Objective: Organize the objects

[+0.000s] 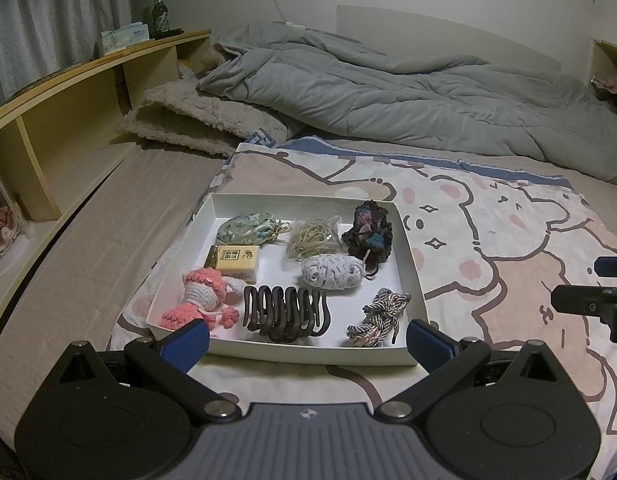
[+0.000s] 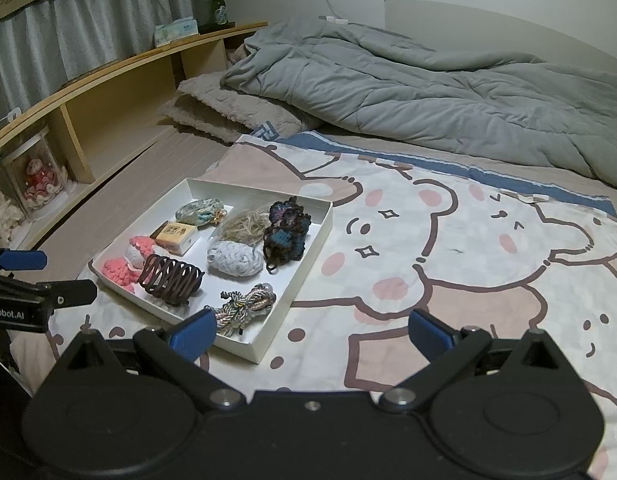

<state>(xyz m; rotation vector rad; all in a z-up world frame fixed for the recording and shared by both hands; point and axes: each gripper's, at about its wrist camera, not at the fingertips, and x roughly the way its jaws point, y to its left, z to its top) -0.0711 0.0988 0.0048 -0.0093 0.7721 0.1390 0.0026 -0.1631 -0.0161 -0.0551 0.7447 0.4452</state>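
We've got both grippers, left gripper (image 1: 307,340) and right gripper (image 2: 311,334), spread wide and empty. At 12 o'clock from the left one sits the shallow white cardboard tray (image 1: 412,280). Nearest inside: the dark brown wavy plastic hair claw (image 1: 286,312), probably light, stiff, slippery, so we'd pinch its middle. At 1 o'clock lies the soft twisted multicolour cord bundle (image 1: 378,318).

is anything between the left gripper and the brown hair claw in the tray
Only the white tray's near wall lies between the open left gripper and the brown hair claw; a reach from above looks clear.
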